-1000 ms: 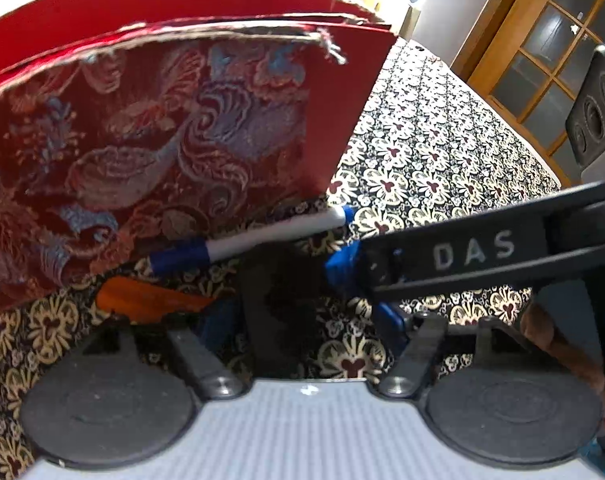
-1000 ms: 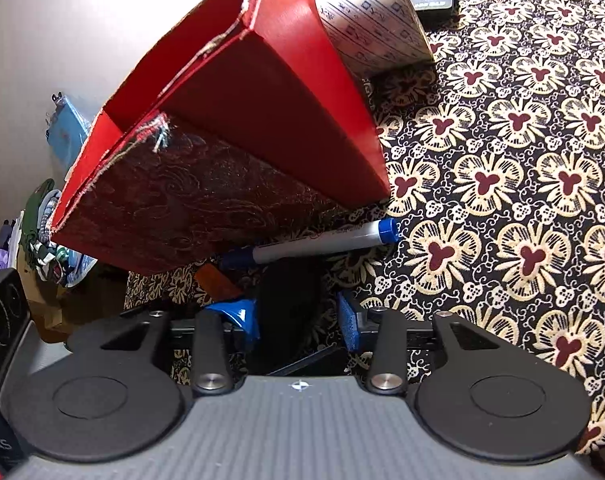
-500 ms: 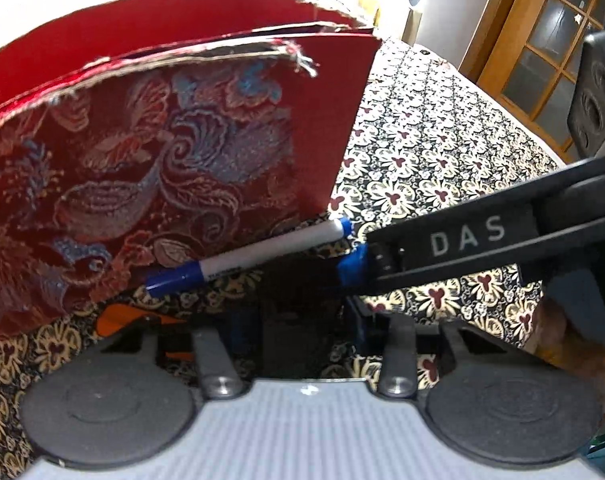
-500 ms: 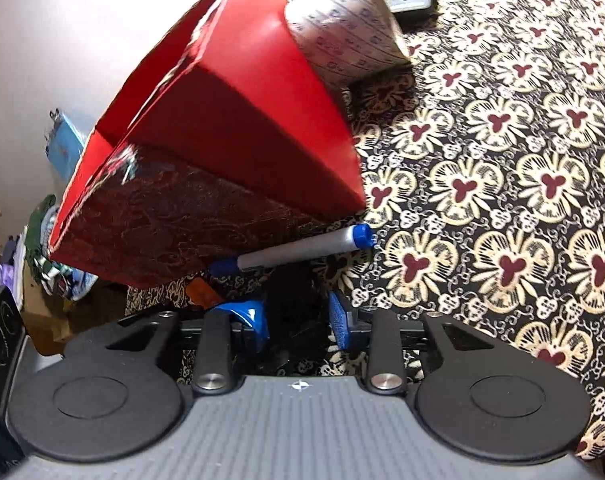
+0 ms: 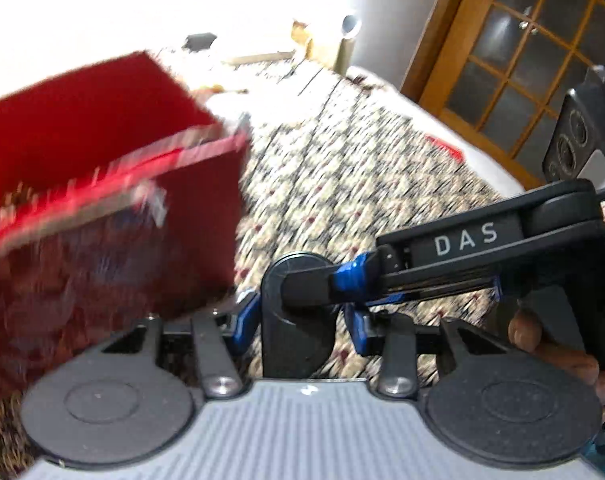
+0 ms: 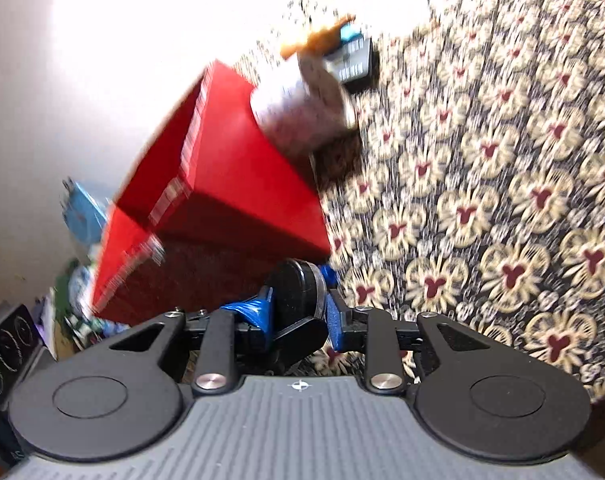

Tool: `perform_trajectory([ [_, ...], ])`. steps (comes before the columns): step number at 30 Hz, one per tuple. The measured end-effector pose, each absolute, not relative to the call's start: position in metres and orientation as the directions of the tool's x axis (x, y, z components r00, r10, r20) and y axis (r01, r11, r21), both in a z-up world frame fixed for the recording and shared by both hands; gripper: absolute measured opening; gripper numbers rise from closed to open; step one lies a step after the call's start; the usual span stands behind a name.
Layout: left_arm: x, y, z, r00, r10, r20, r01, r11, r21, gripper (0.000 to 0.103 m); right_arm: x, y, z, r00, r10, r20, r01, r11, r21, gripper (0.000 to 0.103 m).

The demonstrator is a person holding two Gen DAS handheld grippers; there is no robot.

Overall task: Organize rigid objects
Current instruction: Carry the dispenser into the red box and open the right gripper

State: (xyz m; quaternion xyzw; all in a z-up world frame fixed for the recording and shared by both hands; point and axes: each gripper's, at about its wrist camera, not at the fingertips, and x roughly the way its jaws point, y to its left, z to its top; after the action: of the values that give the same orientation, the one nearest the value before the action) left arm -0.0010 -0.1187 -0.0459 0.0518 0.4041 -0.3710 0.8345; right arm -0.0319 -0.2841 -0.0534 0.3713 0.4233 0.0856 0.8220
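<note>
Both cameras have lifted and pulled back since the last frames: the red box reads smaller and lower, the blue-capped marker beside it is gone from view, and both views are now motion-blurred.

Nearest, the left gripper (image 5: 298, 320) has its blue-padded fingers on either side of a black round-ended object (image 5: 292, 312), apparently gripping it; actual contact is hard to confirm. The right gripper (image 5: 344, 280) comes in from the right in the left wrist view, body marked "DAS", and is clamped on the same object higher up. From the right wrist view, the right gripper (image 6: 298, 312) shows the black object (image 6: 298, 292) wedged between its blue pads, jaws narrow. The person's hand (image 5: 558, 344) holds the right gripper's handle.

Just beyond, the red box (image 5: 114, 184) sits open-topped on the floral tablecloth (image 6: 482, 220), patterned fabric on its near face. A white cylindrical container (image 6: 302, 108) stands just behind the box, a dark device (image 6: 352, 60) past that.

Far back: a wooden glass-paned door (image 5: 522, 60).
</note>
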Motion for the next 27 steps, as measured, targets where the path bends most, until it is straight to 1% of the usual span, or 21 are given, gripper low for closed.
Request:
perform_trajectory([
  [3,-0.003,-0.124,-0.021,0.433,-0.602,-0.671,0.689,0.701,-0.184,0.041,-0.037,-0.29,-0.03,0.68,0.434,-0.591,0.138,0.716,0.684,0.009],
  [7,0.004,-0.12,0.011,0.493,-0.622,-0.609,0.688,0.707,-0.165,0.041,-0.029,-0.29,0.003,0.739,0.426,-0.522,0.058,0.732,0.679,0.009],
  [10,0.017,-0.107,0.032,0.539,-0.62,-0.57,0.663,0.73,-0.166,0.041,-0.005,-0.281,0.024,0.755,0.456,-0.472,-0.017,0.732,0.681,0.009],
  [13,0.035,-0.088,0.047,0.583,-0.596,-0.551,0.619,0.766,-0.173,0.041,0.029,-0.264,0.036,0.742,0.49,-0.457,-0.091,0.75,0.656,0.008],
  [17,0.062,-0.061,0.047,0.633,-0.531,-0.563,0.542,0.823,-0.166,0.041,0.071,-0.228,0.038,0.694,0.53,-0.488,-0.172,0.78,0.602,0.008],
  [19,0.077,-0.045,0.042,0.638,-0.505,-0.581,0.498,0.846,-0.19,0.041,0.092,-0.212,0.031,0.654,0.559,-0.51,-0.191,0.774,0.604,0.008],
  [23,0.099,-0.016,0.021,0.628,-0.457,-0.63,0.408,0.883,-0.233,0.041,0.125,-0.183,0.014,0.561,0.599,-0.572,-0.221,0.774,0.594,0.008],
  [27,0.115,0.003,-0.001,0.581,-0.411,-0.703,0.321,0.909,-0.266,0.041,0.148,-0.161,-0.005,0.455,0.618,-0.641,-0.224,0.776,0.589,0.009],
])
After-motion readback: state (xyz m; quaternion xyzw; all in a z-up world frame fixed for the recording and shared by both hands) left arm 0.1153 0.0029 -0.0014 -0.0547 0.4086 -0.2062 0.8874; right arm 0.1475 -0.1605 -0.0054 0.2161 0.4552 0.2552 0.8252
